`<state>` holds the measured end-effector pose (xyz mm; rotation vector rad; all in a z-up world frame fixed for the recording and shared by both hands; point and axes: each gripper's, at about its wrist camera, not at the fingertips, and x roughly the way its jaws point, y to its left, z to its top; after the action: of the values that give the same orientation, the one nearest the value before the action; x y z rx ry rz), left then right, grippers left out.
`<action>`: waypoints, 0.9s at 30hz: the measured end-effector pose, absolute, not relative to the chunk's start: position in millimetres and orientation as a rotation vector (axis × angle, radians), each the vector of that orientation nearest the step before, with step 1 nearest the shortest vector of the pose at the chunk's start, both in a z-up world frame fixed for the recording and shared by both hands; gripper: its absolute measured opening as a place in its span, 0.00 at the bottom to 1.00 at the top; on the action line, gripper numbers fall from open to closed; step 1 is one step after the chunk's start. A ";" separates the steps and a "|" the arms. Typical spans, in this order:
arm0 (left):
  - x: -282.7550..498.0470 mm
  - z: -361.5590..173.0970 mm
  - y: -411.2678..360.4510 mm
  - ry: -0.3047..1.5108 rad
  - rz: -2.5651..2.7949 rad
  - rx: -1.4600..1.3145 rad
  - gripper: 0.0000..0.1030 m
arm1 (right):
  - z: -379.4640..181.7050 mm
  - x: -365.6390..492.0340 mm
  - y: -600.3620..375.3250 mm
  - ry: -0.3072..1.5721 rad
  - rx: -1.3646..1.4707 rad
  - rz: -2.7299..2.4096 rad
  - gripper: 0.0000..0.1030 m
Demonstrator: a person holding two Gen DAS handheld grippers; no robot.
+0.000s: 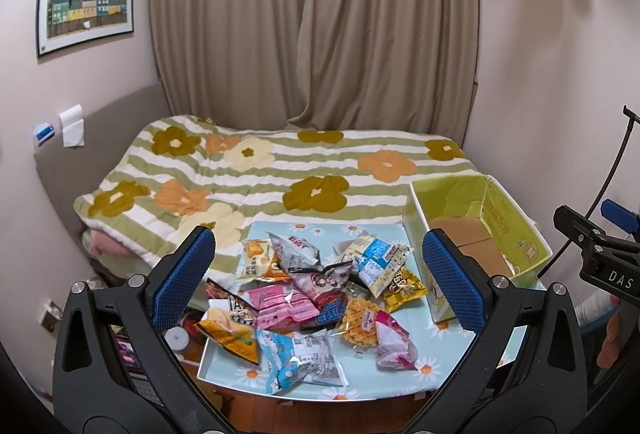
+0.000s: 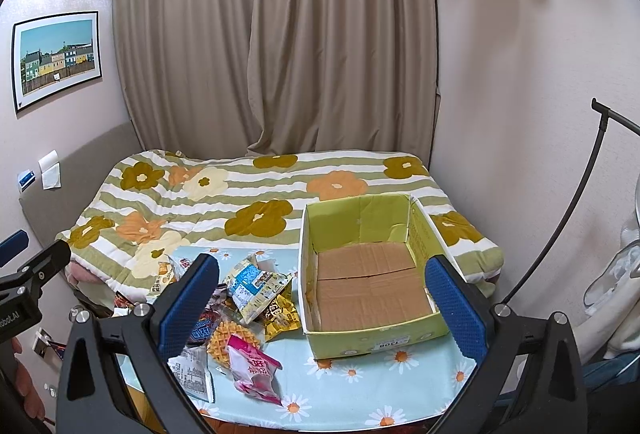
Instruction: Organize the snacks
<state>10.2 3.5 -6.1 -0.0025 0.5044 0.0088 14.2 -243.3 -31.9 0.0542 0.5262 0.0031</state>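
Snack packets [image 1: 308, 294] heaped loose on the left half of a small table [image 1: 432, 370] covered in a pale blue daisy-print cloth, overlapping one another: a pink packet [image 1: 280, 304] near the middle of the heap, a waffle in clear wrap [image 1: 358, 322] just right of it, a crumpled pink-and-white packet [image 2: 254, 370] at the near right edge of the pile, a blue-and-white packet [image 1: 298, 358] at the near edge, an orange-yellow packet [image 1: 230, 334] at the left, a blue-and-cream packet [image 2: 252, 284] and a yellow-and-black packet [image 2: 280, 314] toward the box side. Just beside the heap on the right, a green cardboard box [image 2: 376, 340], top open, brown cardboard floor bare, nothing inside as seen from the right wrist view. Left gripper [image 1: 316, 270] hovering above the pile, blue-padded fingers [image 1: 186, 274] spread wide, nothing between them. Right gripper [image 2: 320, 306] poised over the near left part of the box, fingers [image 2: 454, 306] likewise spread wide and holding nothing. Behind the table, a bed under a green-striped quilt [image 1: 280, 170] with large flowers, touching or nearly touching the table's far edge. Beyond that, beige curtains [image 1: 312, 26] drawn shut. On the left wall, a framed picture [image 1: 86, 4] of coloured houses.
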 end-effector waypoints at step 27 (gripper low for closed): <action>11.7 -5.0 2.8 0.505 0.008 -0.004 0.99 | -33.2 17.2 -238.5 0.529 0.049 0.004 0.99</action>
<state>11.7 2.8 -5.0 -0.0041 0.5052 0.0077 17.2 -238.5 -33.2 0.0492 0.5291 0.0036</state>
